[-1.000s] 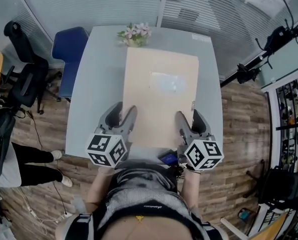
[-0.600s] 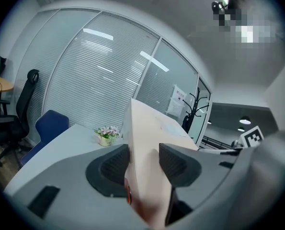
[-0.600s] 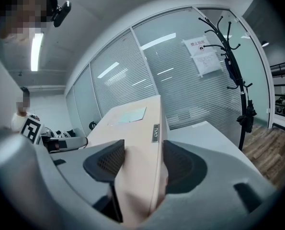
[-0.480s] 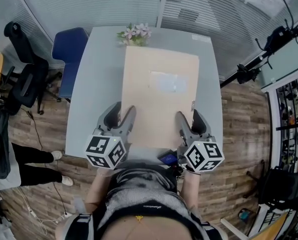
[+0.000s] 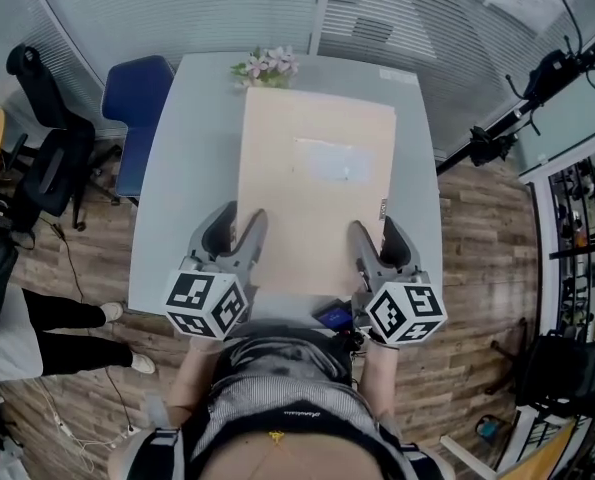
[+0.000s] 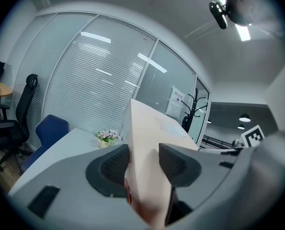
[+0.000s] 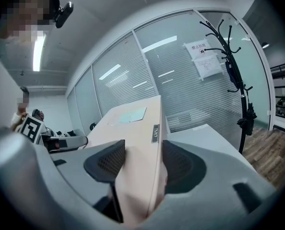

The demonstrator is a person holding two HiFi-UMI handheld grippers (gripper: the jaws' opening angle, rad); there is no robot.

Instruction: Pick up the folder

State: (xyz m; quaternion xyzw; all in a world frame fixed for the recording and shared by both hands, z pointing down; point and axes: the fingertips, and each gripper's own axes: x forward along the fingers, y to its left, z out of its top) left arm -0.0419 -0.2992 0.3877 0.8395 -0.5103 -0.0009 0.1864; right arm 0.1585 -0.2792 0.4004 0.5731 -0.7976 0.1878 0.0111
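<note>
Beige cardboard folder point(image 5: 317, 198), broad and flat, fills mid-frame over the pale grey counter point(image 5: 182, 178). The left tool point(image 5: 237, 220) and right tool point(image 5: 379, 232) each clamp a near corner, pads on both faces. Risk: gripped only along its lower edge, the folder may droop or slip if one tool rises faster. Its far edge, just beside the small pink flower pot point(image 5: 267, 68) at upper centre, could topple it.

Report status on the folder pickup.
Left gripper shut on folder, near-left corner. Right gripper jaws closing, pads on its near-right corner. Flowers by the far corner, likely no obstacle.
</note>
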